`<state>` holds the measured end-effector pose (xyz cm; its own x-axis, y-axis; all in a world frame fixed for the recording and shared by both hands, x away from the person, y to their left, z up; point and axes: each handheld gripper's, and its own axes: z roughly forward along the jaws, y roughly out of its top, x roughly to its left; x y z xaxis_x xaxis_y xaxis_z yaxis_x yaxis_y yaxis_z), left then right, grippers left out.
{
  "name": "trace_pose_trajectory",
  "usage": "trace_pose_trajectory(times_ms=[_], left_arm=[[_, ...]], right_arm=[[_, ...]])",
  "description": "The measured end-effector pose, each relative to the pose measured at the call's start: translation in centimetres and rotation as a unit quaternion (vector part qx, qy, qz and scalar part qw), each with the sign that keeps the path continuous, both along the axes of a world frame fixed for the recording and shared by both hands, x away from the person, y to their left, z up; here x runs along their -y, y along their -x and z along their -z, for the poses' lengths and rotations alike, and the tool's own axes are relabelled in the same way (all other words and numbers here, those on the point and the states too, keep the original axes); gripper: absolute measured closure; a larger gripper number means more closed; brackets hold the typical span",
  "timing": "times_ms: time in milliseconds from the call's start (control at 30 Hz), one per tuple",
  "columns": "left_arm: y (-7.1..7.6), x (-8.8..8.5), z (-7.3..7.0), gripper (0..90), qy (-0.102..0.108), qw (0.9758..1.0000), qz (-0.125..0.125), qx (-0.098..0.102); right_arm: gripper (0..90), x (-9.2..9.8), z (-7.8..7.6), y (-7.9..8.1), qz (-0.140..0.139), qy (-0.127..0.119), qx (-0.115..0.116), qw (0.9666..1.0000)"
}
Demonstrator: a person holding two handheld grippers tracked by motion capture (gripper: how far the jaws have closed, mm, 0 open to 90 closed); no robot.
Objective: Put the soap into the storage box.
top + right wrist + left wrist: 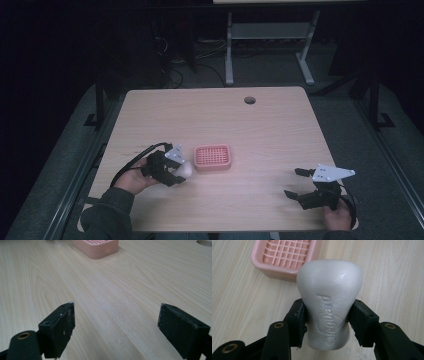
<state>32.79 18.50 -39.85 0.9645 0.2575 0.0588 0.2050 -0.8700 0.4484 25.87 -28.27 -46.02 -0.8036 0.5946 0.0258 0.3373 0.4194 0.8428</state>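
Note:
A white bar of soap (329, 300) with embossed lettering is clamped between the jaws of my left gripper (327, 320), just above the table. In the high view the soap (185, 170) sits at the left gripper (176, 172), right beside the left edge of a pink soap dish (212, 157) with a grid floor. The dish (287, 257) lies just beyond the soap. My right gripper (294, 183) rests low over the table at the front right, jaws wide apart and empty (117, 327). The dish (96, 247) shows far off.
The wooden table (260, 130) has a round cable hole (249, 100) near its far edge. A desk frame (270, 45) stands on the floor behind. A cable (135, 160) trails from the left gripper.

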Motion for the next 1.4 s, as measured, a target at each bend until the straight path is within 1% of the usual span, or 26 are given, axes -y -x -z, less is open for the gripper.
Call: trace_pose_trajectory(times_ms=[67,133,233,367,433,567,600,633,667,733,767,1033,1167,1333,1367,1400], left_arm=[[-0.1,0.1,-0.1,49.5,0.003,1.0,0.005,-0.001],[-0.1,0.1,-0.1,49.5,0.006,1.0,0.004,-0.003],[-0.2,0.2,0.0,49.6,-0.002,1.0,0.007,-0.003],[-0.2,0.3,-0.1,49.6,-0.002,1.0,0.005,-0.002],[-0.3,0.5,-0.4,49.6,-0.009,0.9999,0.011,0.0],[-0.4,0.7,-0.6,49.6,-0.012,0.9998,0.013,0.004],[-0.4,0.8,-0.8,49.6,-0.008,0.9999,0.011,0.007],[-0.5,0.8,-0.9,49.6,-0.01,0.9998,0.015,0.005],[-0.5,0.9,-1.0,49.6,-0.008,0.9999,0.014,0.004],[-0.7,1.1,-1.1,49.6,-0.015,0.9997,0.017,0.007],[-0.7,1.1,-1.1,49.6,-0.015,0.9997,0.017,0.007],[-1.3,1.8,-1.7,49.6,-0.016,0.9996,0.018,0.012],[-1.8,2.3,-1.8,49.6,-0.025,0.9993,0.025,0.009],[-2.2,2.8,-1.7,49.6,-0.026,0.9993,0.027,0.004],[-2.4,3.0,-1.7,49.6,-0.031,0.9991,0.029,0.007],[-2.4,3.1,-1.7,49.6,-0.032,0.9991,0.028,0.005]], right_arm=[[13.5,0.0,0.0,0.0,0.0,0.0,0.001,1.0],[13.5,0.0,0.0,0.0,0.0,-0.001,0.001,1.0],[13.5,0.0,0.0,0.0,0.0,-0.001,0.001,1.0],[13.5,0.0,0.0,0.0,0.0,-0.002,0.001,1.0],[13.5,0.0,0.0,0.0,0.0,-0.002,0.001,1.0],[13.5,0.0,0.0,0.0,-0.001,-0.002,0.001,1.0],[13.5,0.0,0.0,0.0,-0.001,-0.002,0.001,1.0],[13.5,0.0,0.0,0.0,-0.001,-0.002,0.001,1.0],[13.5,0.0,0.0,0.0,-0.001,-0.002,0.001,1.0],[13.5,0.0,0.0,0.0,-0.001,-0.003,0.001,1.0],[13.5,0.0,0.0,0.0,-0.001,-0.003,0.001,1.0],[13.5,0.0,-0.1,0.0,-0.001,-0.005,0.001,1.0],[13.5,0.1,-0.1,0.0,-0.001,-0.006,0.001,1.0],[13.5,0.1,0.0,0.0,0.0,-0.006,0.001,1.0],[13.5,0.2,0.0,0.0,0.0,-0.007,0.001,1.0],[13.5,0.2,0.0,0.0,0.0,-0.007,0.001,1.0]])
